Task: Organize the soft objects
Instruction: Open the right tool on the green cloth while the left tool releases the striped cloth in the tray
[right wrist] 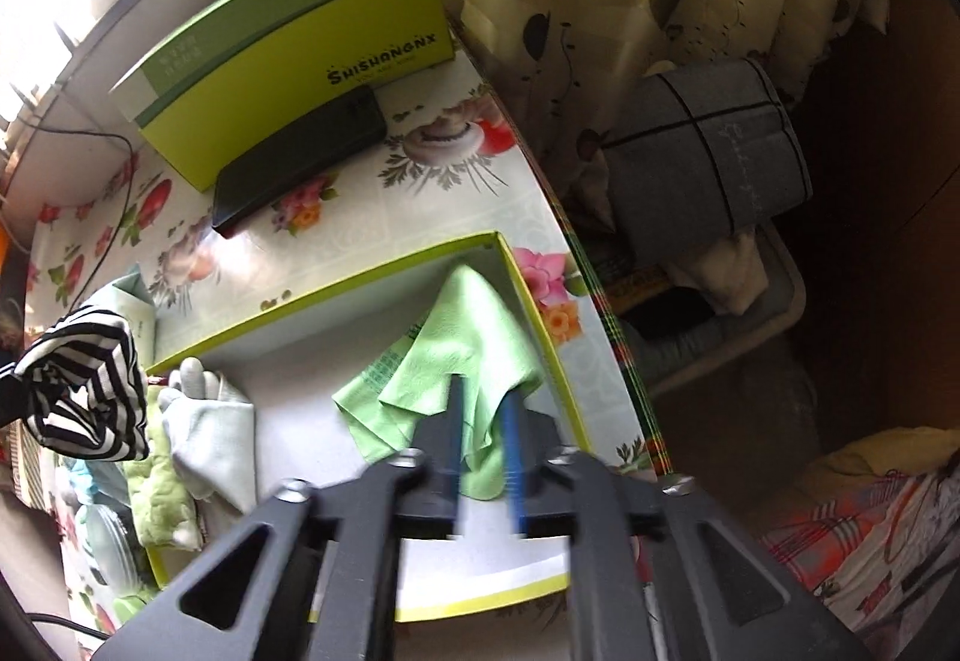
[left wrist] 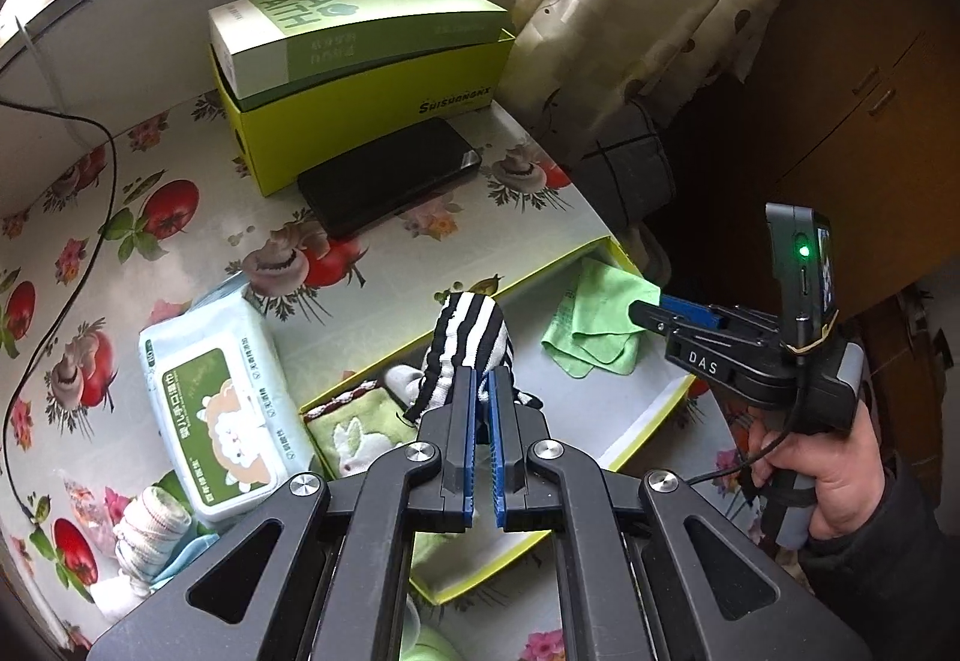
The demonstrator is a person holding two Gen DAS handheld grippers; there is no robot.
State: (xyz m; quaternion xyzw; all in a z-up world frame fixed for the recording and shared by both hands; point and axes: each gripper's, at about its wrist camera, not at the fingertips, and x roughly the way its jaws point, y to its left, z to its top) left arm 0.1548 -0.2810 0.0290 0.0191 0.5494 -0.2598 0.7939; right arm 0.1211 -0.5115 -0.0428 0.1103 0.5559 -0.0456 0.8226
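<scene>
My left gripper [left wrist: 482, 382] is shut on a black-and-white striped sock [left wrist: 465, 340] and holds it above the left part of a shallow yellow-rimmed tray [left wrist: 648, 436]. The sock also shows at the left of the right wrist view [right wrist: 84, 385]. My right gripper [right wrist: 483, 391] is shut on a light green cloth [right wrist: 456, 349], whose far corner rests in the tray's far right corner [right wrist: 504, 247]. In the left wrist view the right gripper [left wrist: 645, 310] pinches that cloth [left wrist: 591, 325]. A green rabbit towel [left wrist: 354, 436] and a pale sock [right wrist: 210, 421] lie in the tray's left end.
A yellow box [left wrist: 360, 121] with a green box inside stands at the back, a black flat case [left wrist: 390, 175] in front of it. A wet-wipes pack [left wrist: 225, 406] and rolled socks [left wrist: 147, 532] lie left of the tray. Curtain [left wrist: 630, 1] and table edge are at the right.
</scene>
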